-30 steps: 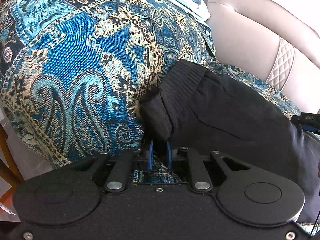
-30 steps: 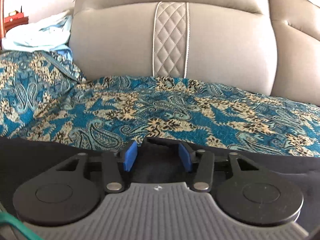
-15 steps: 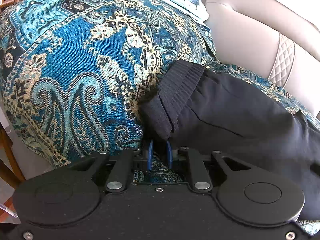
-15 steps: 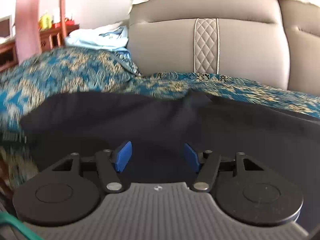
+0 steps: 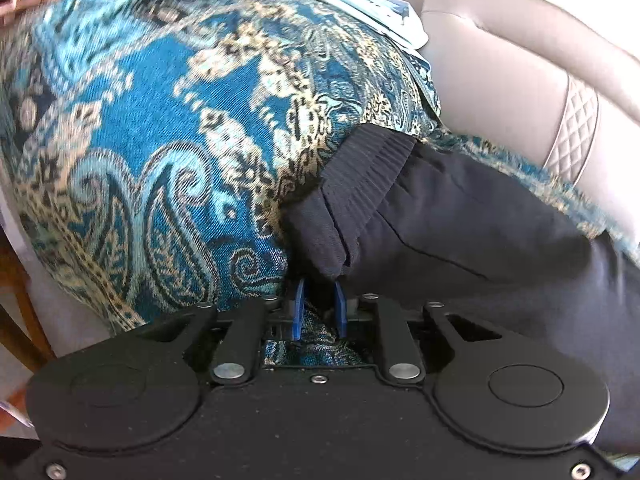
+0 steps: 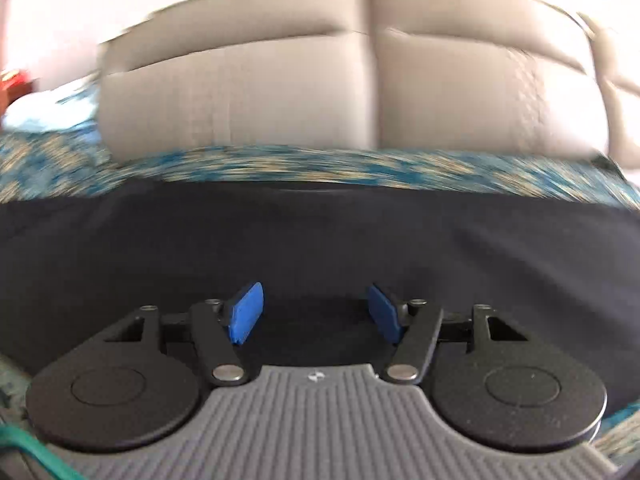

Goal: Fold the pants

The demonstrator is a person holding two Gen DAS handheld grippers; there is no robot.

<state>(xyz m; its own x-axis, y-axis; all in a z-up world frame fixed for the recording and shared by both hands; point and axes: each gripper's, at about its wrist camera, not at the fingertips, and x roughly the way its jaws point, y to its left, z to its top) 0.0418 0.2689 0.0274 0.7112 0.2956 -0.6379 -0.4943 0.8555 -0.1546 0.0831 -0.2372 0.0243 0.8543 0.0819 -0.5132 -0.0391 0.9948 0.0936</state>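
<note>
Two grippers, left gripper (image 5: 318, 308) jaws narrow, opening, pants (image 5: 460, 220) corner between, right gripper (image 6: 316, 312) jaws wide.

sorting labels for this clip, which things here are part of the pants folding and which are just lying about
Part of the job:
black fabric pants
left tool
right tool

Just lying about:
blue paisley woven throw
beige leather sofa back
light blue crumpled cloth
</note>
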